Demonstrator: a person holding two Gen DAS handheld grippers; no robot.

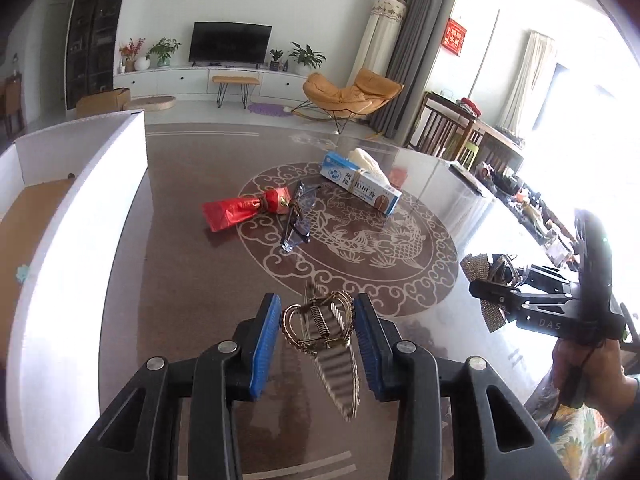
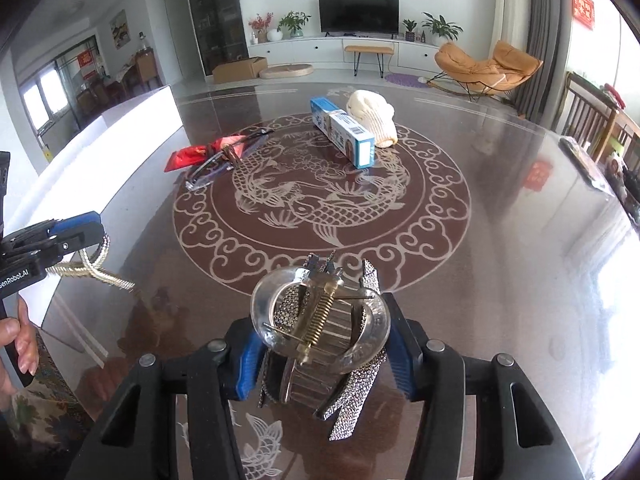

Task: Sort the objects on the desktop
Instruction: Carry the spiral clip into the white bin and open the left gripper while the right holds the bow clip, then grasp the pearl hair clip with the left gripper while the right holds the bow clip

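Gold-toned metal claw hair clip [image 1: 318, 326] pinched between the blue pads of the left hand-held gripper [image 1: 316, 330], clear of the glossy brown tabletop [image 2: 500, 240] with its carp medallion. Clear plastic claw clip with a rhinestone bow [image 2: 320, 332] clamped in the right hand-held gripper [image 2: 322, 344], likewise lifted. Left behind mid-table: red foil pouch [image 1: 240, 208], clear-framed glasses [image 1: 298, 220] touching it, blue-and-white carton [image 1: 360, 184], cream knitted bundle [image 2: 374, 116] just beside the carton. White open-topped bin [image 1: 80, 216] waiting at the left edge. Risk from here, by judgement: sprung clips gripped across curved arms, liable to twist or pop free on the way to the bin; loose rhinestone tails liable to snag.
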